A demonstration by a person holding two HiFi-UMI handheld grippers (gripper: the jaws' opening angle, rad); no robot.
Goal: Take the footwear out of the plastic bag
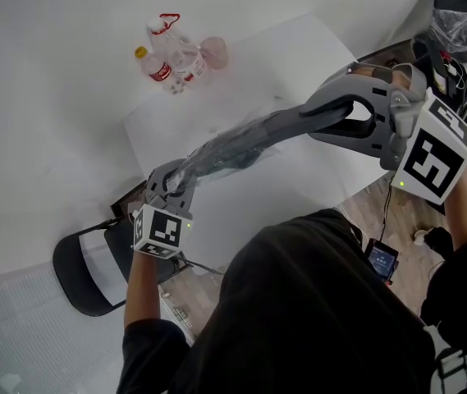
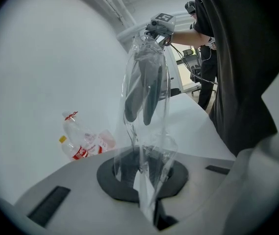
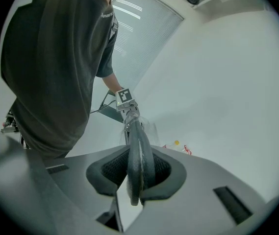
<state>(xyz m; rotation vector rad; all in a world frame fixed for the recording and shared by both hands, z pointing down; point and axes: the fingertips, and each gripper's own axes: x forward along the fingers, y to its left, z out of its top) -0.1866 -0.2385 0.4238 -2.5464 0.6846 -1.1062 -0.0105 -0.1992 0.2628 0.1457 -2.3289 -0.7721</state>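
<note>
The footwear, a dark grey pair lying sole to sole, hangs in the air above the white bench, inside a clear plastic bag that is stretched long between the two tools. The right tool is closed partway on the edge of the footwear at one end; whether plastic lies under its pads cannot be told. The left tool is fully closed, pinching only the empty film at the bag's far end, beyond the soles. This split grip looks deliberate: one tool anchors the footwear and the other the bag, so pulling them apart should slide the bag off. The extraction seems barely begun, as the bag covers most of the pair.

Both arms are held out in front of the person, each tool angled moderately downward. The left is low and near the body. The right is higher and further out, so the bundle slopes up toward the right. A few plastic bottles lie well apart on the bench.
</note>
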